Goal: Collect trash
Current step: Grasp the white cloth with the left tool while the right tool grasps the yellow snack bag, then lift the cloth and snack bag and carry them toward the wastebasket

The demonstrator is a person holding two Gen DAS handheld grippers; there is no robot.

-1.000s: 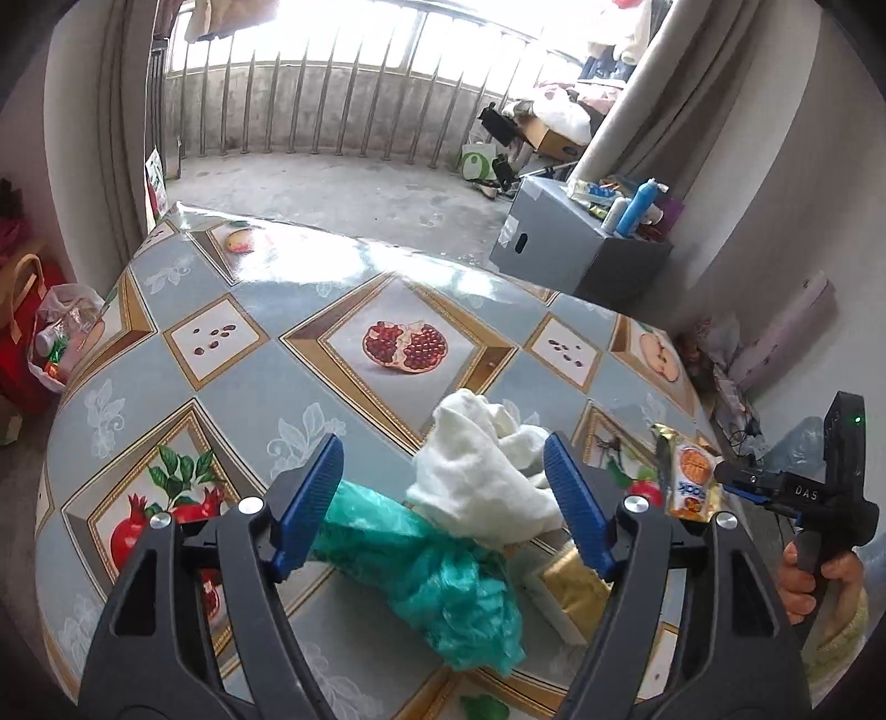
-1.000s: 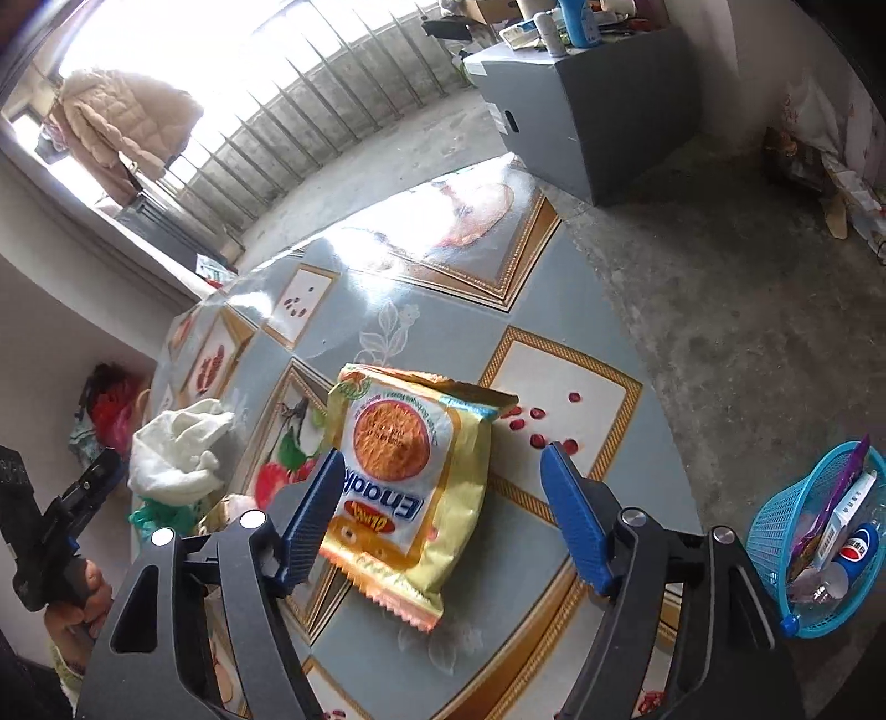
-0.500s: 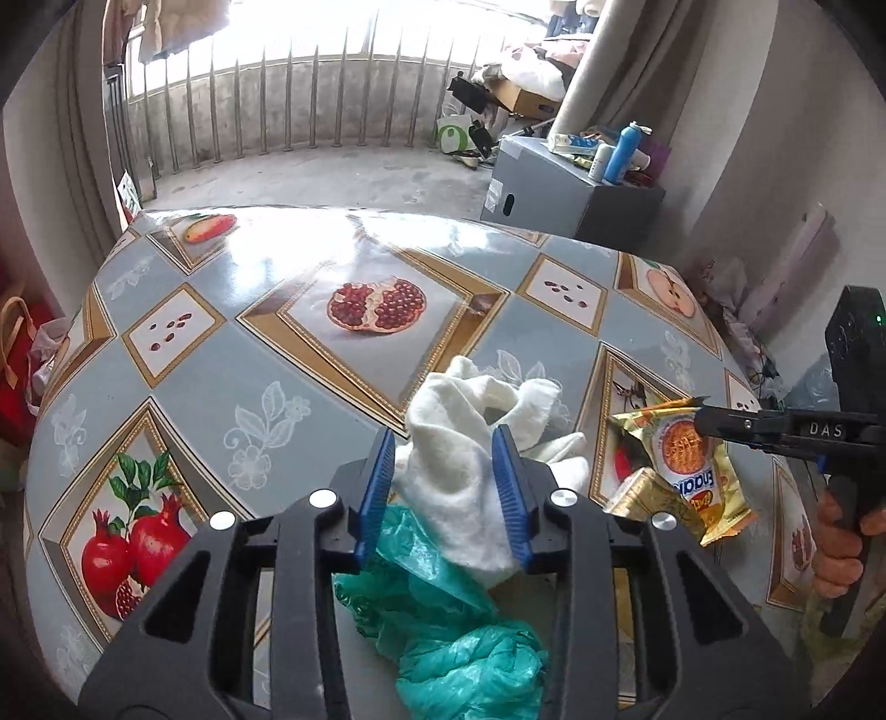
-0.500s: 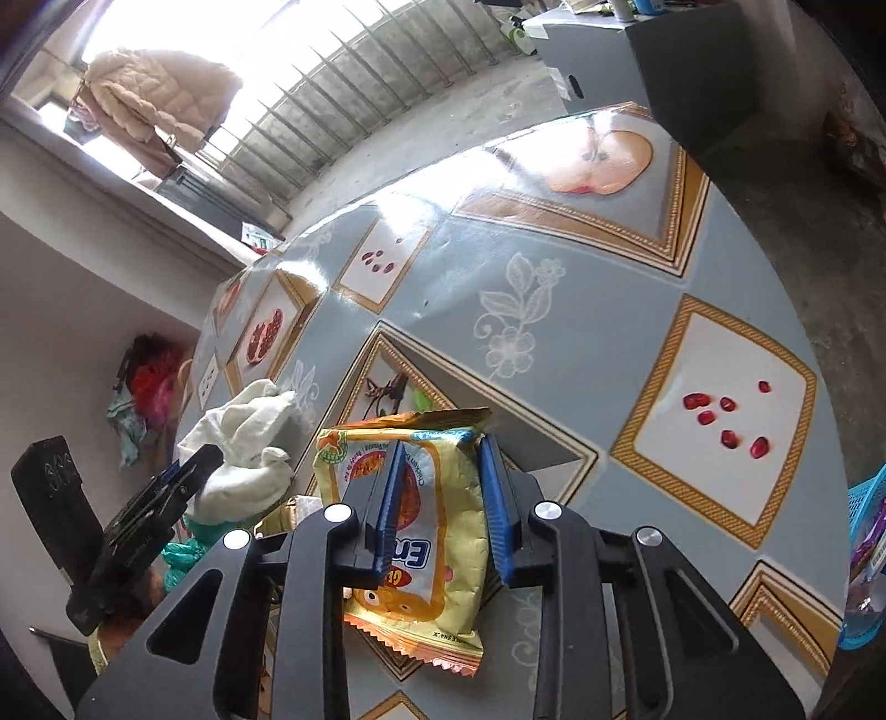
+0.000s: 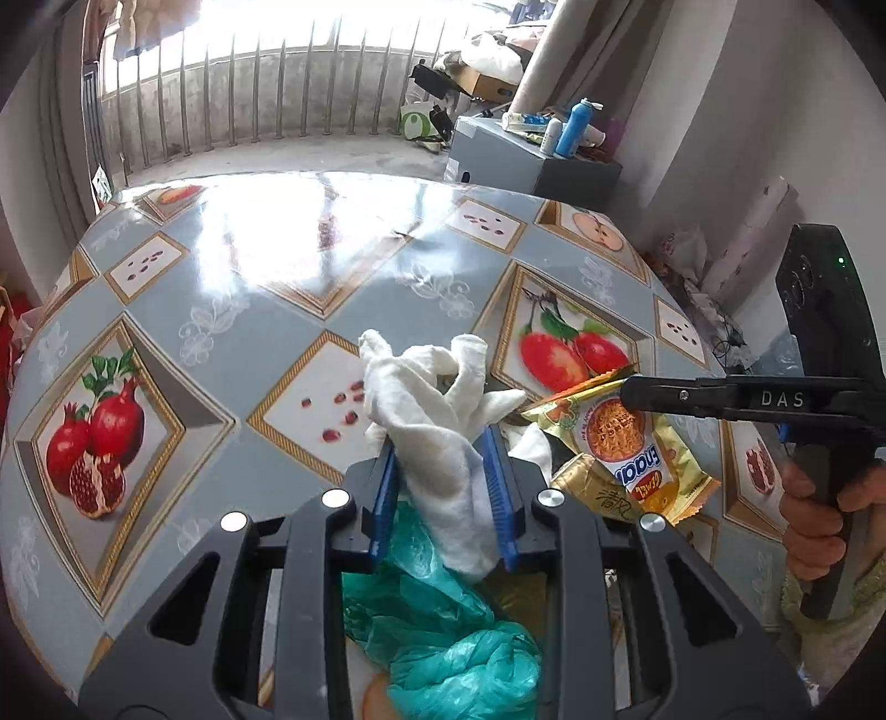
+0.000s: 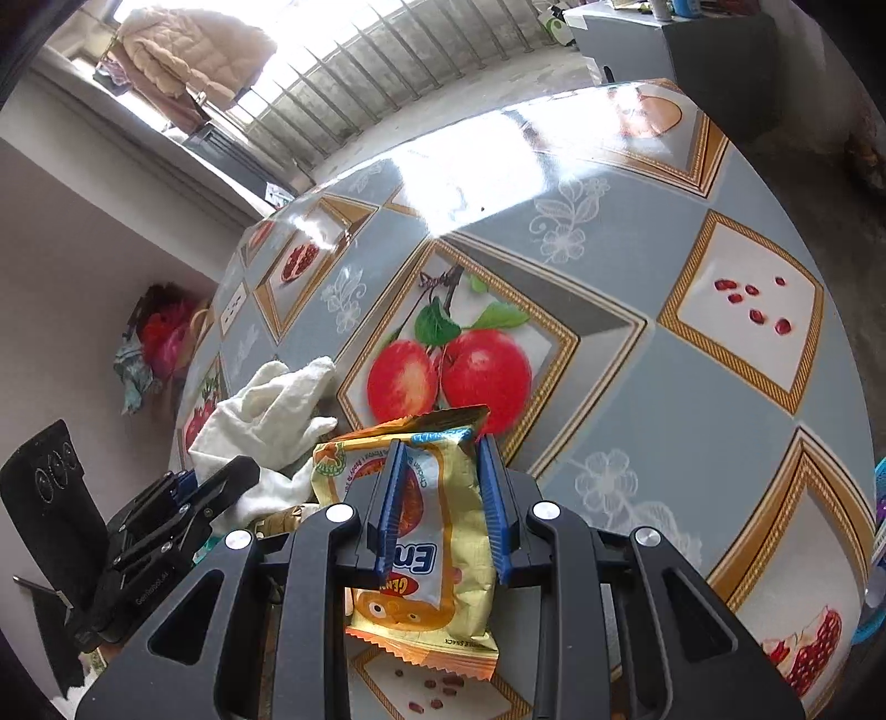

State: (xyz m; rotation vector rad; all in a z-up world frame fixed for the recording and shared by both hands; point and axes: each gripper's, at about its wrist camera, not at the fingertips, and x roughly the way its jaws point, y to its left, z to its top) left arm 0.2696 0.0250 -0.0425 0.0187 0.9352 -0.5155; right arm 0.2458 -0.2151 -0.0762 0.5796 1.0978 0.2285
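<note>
Tilted downward, left gripper (image 5: 446, 487) clamps the white cloth (image 5: 437, 421), right gripper (image 6: 440, 507) the snack packet (image 6: 426, 531).

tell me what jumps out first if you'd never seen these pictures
The left gripper pinches a crumpled white cloth above a teal plastic bag. Beside it the right gripper clamps a yellow snack packet, all on a fruit-print tablecloth.

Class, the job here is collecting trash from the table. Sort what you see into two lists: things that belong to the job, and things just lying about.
Part of the job:
- white cloth, gripped by the left gripper
- yellow snack packet, gripped by the right gripper
- green plastic bag
- gold wrapper

Just lying about:
- grey cabinet with blue bottle
- beige jacket
- red bag
</note>
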